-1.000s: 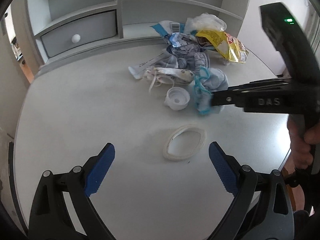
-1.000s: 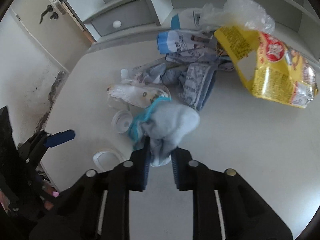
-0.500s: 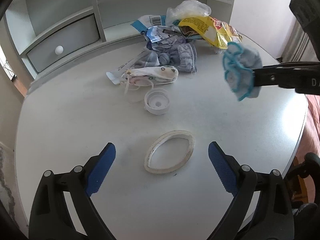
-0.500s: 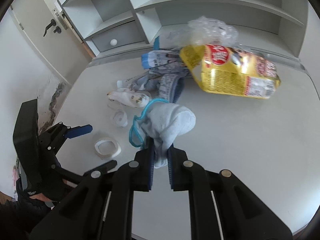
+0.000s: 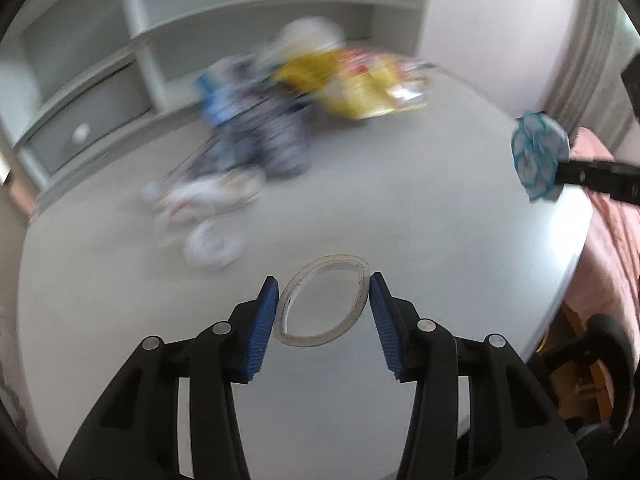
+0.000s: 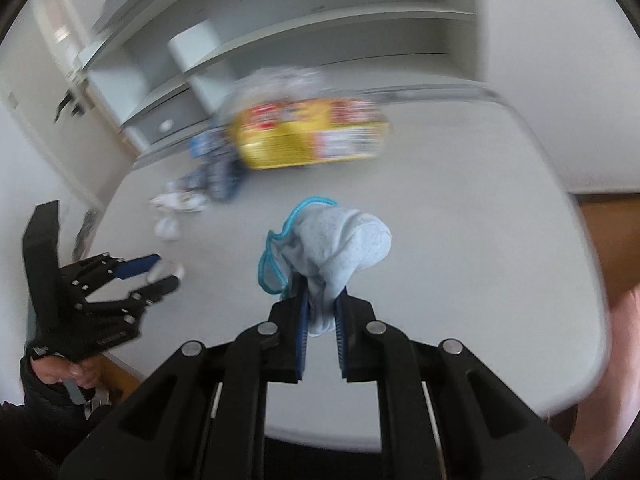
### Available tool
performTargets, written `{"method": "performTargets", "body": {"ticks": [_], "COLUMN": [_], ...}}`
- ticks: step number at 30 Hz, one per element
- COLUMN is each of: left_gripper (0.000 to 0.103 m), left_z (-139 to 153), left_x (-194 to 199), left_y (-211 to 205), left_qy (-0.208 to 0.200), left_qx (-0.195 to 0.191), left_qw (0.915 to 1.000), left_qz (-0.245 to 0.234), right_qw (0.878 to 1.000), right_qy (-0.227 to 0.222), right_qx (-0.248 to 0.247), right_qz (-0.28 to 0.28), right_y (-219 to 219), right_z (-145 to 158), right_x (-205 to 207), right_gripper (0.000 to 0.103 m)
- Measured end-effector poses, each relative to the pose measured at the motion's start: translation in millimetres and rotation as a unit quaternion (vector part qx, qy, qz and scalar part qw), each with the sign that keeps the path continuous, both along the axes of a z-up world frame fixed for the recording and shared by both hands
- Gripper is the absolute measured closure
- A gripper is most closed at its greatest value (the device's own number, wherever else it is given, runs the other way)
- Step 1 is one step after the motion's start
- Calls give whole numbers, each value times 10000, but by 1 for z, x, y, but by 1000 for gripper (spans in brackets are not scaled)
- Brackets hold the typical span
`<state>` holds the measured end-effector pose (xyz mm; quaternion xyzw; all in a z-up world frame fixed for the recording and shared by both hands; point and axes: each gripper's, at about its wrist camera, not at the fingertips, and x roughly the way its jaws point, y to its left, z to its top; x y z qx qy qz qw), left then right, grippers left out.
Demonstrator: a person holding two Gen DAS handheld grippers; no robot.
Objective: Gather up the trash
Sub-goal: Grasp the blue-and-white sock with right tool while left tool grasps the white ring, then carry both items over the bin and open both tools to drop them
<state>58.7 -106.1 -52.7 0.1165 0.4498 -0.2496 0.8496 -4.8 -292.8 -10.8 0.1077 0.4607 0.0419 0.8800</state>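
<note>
Closing left gripper (image 5: 323, 285): we bring its blue pads in on the flattened white ring (image 5: 324, 300) lying on the table (image 5: 460, 216); the pads flank it, contact not clear.
Right gripper (image 6: 320, 312): pressed together, pinching a pale blue cloth with turquoise cord (image 6: 332, 244) held above the tabletop, so we can carry it off.
Remaining trash: yellow snack bag (image 6: 312, 140), blue wrappers (image 5: 256, 140) and white cap (image 5: 212, 244) near the shelf unit (image 5: 200, 40).
Hard to read: motion blur smears the pile; no bin visible.

A flattened white ring (image 5: 323, 300) lies flat between the left gripper's (image 5: 323, 292) closing fingers (image 5: 266, 312), while a crumpled pale-blue cloth (image 6: 340, 240) sticks out, pinched between the right gripper's (image 6: 320, 312) fingers (image 6: 302, 320).
</note>
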Motion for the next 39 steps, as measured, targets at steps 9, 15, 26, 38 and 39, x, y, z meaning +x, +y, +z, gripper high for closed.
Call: {"method": "performTargets", "body": {"ticks": [9, 15, 26, 38, 39], "left_gripper": [57, 57, 57, 57, 57], "left_z": [28, 24, -86, -188, -191], "left_x": [-40, -104, -173, -166, -166], "left_y": [-175, -297, -431, -463, -465], "left_qy": [-145, -85, 651, 1557, 1585], "left_qx": [-700, -961, -330, 326, 331], "left_qw": [9879, 9579, 9087, 9027, 9017], "left_qz": [-1373, -2705, -4111, -3998, -4008], "right_qw": [9770, 9387, 9034, 8965, 8965], "right_qy": [29, 294, 1292, 1920, 1923], "right_qx": [-45, 48, 775, 1259, 1253], "right_qz": [-2134, -3435, -4015, -3788, -3789], "right_y": [-168, -255, -309, -316, -318], "right_z": [-18, -56, -173, -245, -244], "right_x": [-133, -230, -305, -299, -298], "right_gripper": [91, 91, 91, 91, 91]}}
